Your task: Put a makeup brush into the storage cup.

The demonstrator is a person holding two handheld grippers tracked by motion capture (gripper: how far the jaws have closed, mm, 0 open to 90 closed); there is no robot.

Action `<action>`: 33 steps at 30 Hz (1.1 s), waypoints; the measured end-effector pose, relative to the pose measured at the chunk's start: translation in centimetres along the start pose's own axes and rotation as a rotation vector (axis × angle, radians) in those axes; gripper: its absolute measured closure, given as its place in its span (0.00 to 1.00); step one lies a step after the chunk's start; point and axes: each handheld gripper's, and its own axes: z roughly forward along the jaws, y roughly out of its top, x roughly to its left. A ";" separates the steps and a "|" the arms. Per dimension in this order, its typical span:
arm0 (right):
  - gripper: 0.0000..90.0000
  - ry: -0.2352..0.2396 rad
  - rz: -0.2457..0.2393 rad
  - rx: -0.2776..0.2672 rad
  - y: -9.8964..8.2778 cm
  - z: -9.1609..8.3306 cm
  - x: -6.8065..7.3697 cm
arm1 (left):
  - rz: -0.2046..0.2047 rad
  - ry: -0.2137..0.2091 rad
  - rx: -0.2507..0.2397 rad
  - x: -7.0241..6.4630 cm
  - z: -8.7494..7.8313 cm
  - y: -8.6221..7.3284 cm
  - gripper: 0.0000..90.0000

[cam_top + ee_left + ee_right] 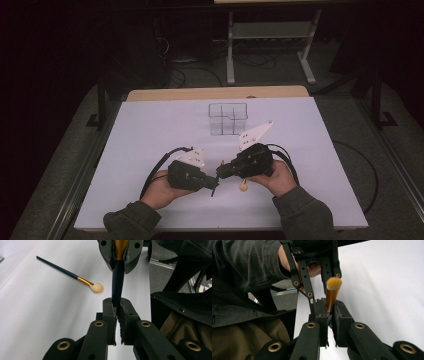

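Note:
A makeup brush with a black handle [117, 282], gold ferrule and orange bristles [334, 283] hangs in the air between both grippers near the table's front middle. My left gripper [117, 305] is shut on the black handle. My right gripper [330, 307] is shut on the gold ferrule, with the bristle tuft sticking out past its jaws. In the high view the left gripper [214, 184] and right gripper [220, 172] meet tip to tip above the white table [150, 130].
A second brush [96, 287] with a cream tuft lies flat on the table; its tuft [243, 186] sits just below the right gripper. A clear divided organiser box [228, 119] stands farther back, mid-table. A metal stand and cables are on the floor beyond.

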 end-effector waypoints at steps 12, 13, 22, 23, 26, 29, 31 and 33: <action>0.90 -0.011 0.009 -0.034 0.1 0.2 0.1 | -0.009 0.009 -0.015 0.1 0.0 0.1 0.94; 0.90 -0.013 0.006 -0.036 0.1 0.3 0.1 | -0.008 0.012 -0.015 0.1 0.0 0.1 0.94; 0.90 -0.016 -0.008 -0.052 0.3 0.7 0.2 | -0.014 0.011 -0.022 0.0 0.0 0.1 0.93; 0.90 -0.018 -0.012 -0.050 0.3 0.8 0.2 | -0.013 0.007 -0.024 0.0 0.1 0.0 0.93; 0.92 -0.029 -0.023 -0.039 0.4 0.9 0.3 | -0.012 -0.004 -0.028 0.1 0.1 -0.1 0.93; 0.92 -0.019 -0.008 -0.025 0.5 0.9 0.2 | -0.011 0.007 -0.025 -0.1 0.2 -0.1 0.91; 0.92 -0.021 -0.005 -0.003 0.5 1.0 0.1 | -0.009 0.014 -0.030 -0.1 -0.1 -0.2 0.89; 0.92 -0.029 -0.009 0.011 0.5 1.0 -0.1 | -0.003 0.020 -0.038 0.0 -0.4 -0.3 0.86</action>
